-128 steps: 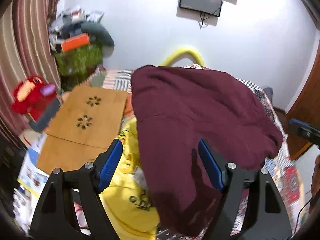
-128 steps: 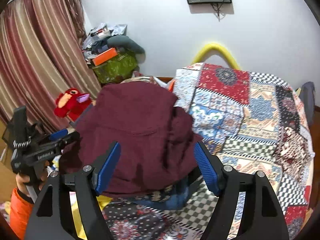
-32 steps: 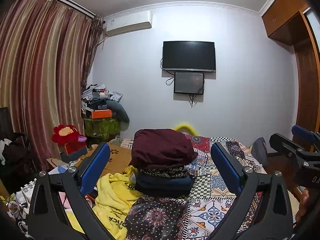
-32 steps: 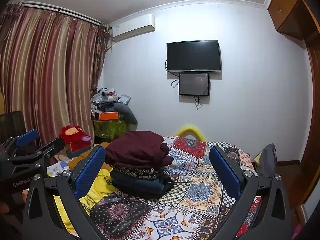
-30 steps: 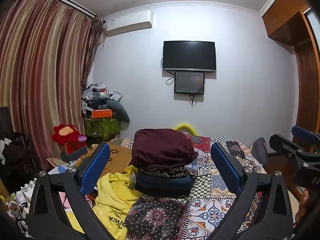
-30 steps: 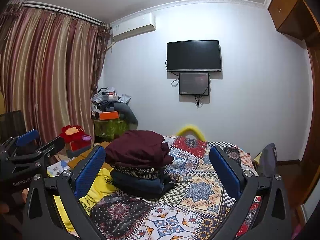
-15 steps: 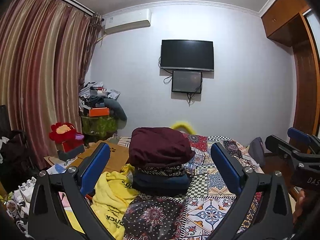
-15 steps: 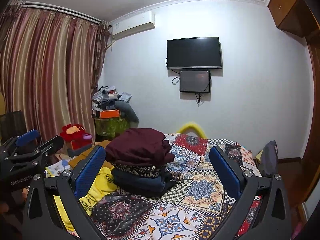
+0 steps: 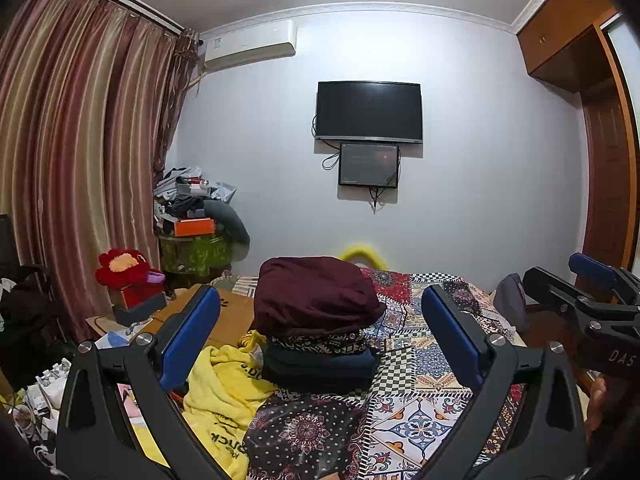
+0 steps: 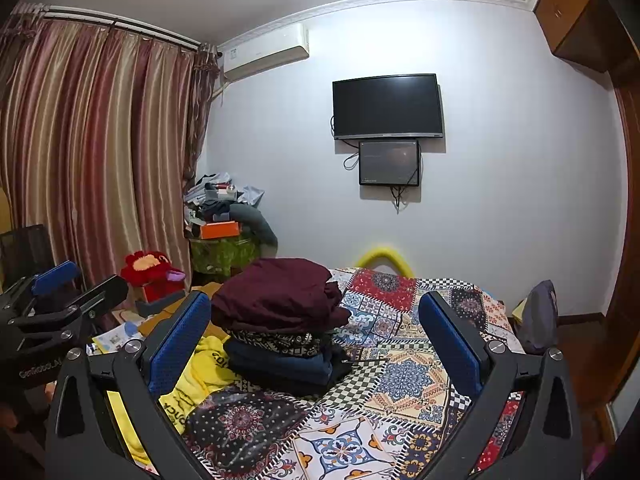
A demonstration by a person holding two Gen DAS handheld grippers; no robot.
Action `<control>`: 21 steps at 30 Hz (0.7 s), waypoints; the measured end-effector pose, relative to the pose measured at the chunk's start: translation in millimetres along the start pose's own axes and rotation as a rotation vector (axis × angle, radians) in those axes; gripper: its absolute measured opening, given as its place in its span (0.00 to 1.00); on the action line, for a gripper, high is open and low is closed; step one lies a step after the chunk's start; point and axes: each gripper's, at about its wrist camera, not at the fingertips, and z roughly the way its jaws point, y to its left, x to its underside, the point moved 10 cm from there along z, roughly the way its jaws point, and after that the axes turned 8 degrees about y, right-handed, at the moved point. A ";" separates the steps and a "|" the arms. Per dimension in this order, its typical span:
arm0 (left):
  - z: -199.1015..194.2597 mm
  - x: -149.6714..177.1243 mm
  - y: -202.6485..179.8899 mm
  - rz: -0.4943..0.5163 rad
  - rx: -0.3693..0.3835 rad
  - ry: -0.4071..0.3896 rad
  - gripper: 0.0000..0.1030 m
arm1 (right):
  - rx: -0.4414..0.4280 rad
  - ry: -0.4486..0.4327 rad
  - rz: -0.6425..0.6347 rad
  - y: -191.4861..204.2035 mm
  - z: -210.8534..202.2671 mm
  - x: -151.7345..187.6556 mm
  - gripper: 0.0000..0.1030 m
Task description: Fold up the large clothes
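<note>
A folded maroon garment (image 9: 316, 294) (image 10: 280, 294) tops a stack on the bed, over a patterned piece (image 9: 320, 340) and a folded dark blue one (image 9: 320, 364) (image 10: 280, 360). A crumpled yellow garment (image 9: 224, 392) (image 10: 192, 380) lies left of the stack, and a dark dotted cloth (image 9: 308, 428) (image 10: 240, 420) lies in front. My left gripper (image 9: 320, 340) is open and empty, well back from the stack. My right gripper (image 10: 316, 344) is likewise open and empty. Each gripper shows at the edge of the other's view.
The patchwork bedspread (image 9: 432, 364) (image 10: 404, 360) covers the bed. A wooden board (image 9: 224, 316), a red plush toy (image 9: 124, 268) and a cluttered green stand (image 9: 196, 248) sit at the left by the curtain. A TV (image 9: 368, 112) hangs on the far wall; a wardrobe (image 9: 608, 168) stands right.
Both grippers have pulled far back and up from the maroon garment, which now rests on the stack. Over the last second, the views only drift slightly.
</note>
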 end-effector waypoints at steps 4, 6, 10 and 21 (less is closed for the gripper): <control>0.8 0.5 -1.5 0.002 0.006 0.007 0.98 | 0.002 0.001 0.001 1.1 1.2 -0.2 1.00; 0.9 1.2 -2.4 0.005 0.010 0.010 0.98 | 0.001 0.002 0.000 1.8 1.4 -0.1 1.00; 0.8 1.7 -5.1 0.011 0.012 0.010 0.98 | 0.004 0.000 -0.003 3.1 2.2 -0.9 1.00; 2.8 4.4 -6.2 0.007 0.020 0.022 0.98 | 0.004 0.012 0.003 4.1 5.6 3.0 1.00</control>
